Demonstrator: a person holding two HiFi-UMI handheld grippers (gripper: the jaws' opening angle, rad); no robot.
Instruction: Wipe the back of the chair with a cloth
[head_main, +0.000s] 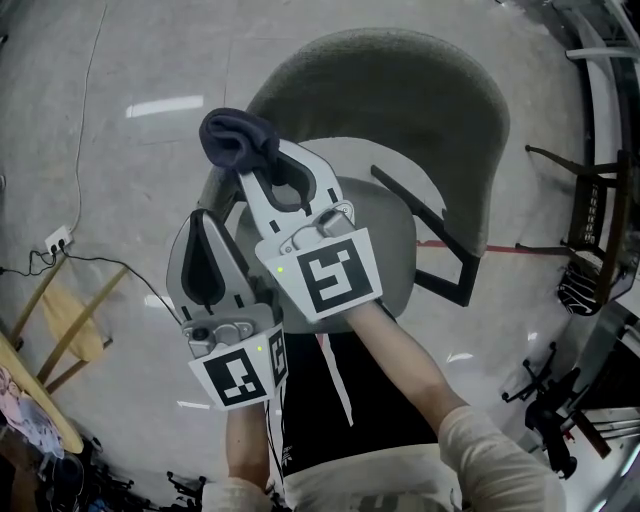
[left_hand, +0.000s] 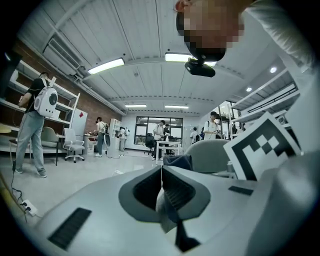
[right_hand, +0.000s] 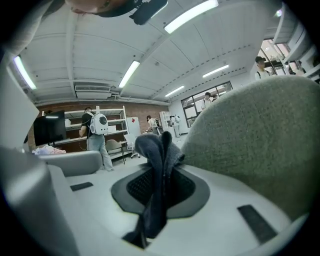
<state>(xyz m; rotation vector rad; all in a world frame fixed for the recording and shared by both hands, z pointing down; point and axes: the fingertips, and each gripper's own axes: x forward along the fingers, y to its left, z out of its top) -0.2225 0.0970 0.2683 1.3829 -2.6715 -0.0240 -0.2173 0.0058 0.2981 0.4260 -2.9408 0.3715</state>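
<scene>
Where the head view looks steeply down, the entries run as follows.

Right gripper (head_main: 252, 165): centre of the frame, pointing to the upper left. Its own view shows the right gripper (right_hand: 161, 186) with jaws clamped on a dark blue cloth (right_hand: 158, 150). The fabric bunches above the pads and a tail hangs down between them.

Cloth (head_main: 238, 140): a dark wad at the jaw tips, upper left of centre, just beside the left edge of the chair's backrest. Whether it touches the upholstery cannot be told.

Chair backrest (head_main: 410, 95): grey-green fabric, curved, in the upper middle of the frame. In the right gripper view the backrest (right_hand: 260, 145) fills the right side, close beside the cloth.

Chair seat (head_main: 395, 240): pale grey, below the backrest, with a black armrest (head_main: 432, 240) at its right.

Left gripper (head_main: 203, 225): lower left of centre, beside and below the right one. In its own view the left gripper (left_hand: 161, 172) has its jaws pressed together with nothing between them.

Marker cubes: one on the right gripper (head_main: 325, 275), one on the left (head_main: 240, 370).

Surroundings: a glossy pale floor (head_main: 150, 60); a white power strip (head_main: 57, 240) with a cable at the left edge; a person with a white backpack (left_hand: 37, 105) at the left of the left gripper view.
</scene>
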